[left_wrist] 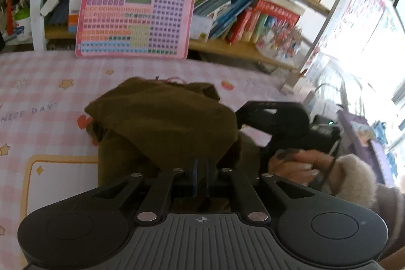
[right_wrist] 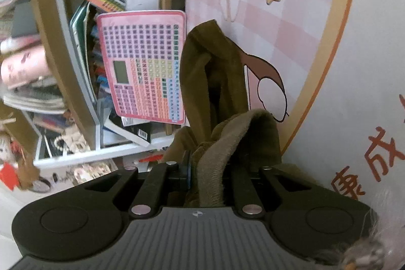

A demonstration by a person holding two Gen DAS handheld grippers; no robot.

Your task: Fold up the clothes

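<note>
On the pink checked tablecloth (left_wrist: 50, 98) lies the olive-brown garment (left_wrist: 162, 123), bunched in a heap at the middle of the left wrist view. Behind it a pink keyboard toy (left_wrist: 135, 19) leans against the bookshelf (left_wrist: 227, 47). The left gripper (left_wrist: 200, 168) has its jaws pressed together on the near edge of the cloth. Only this view shows the right gripper (left_wrist: 273, 118) from outside, black, just right of the heap, with the person's right hand (left_wrist: 296, 166) and fuzzy cuff behind it. The right wrist view is rolled sideways and shows the garment's folds running up between the right gripper's jaws, which pinch a thick fold.
</note>
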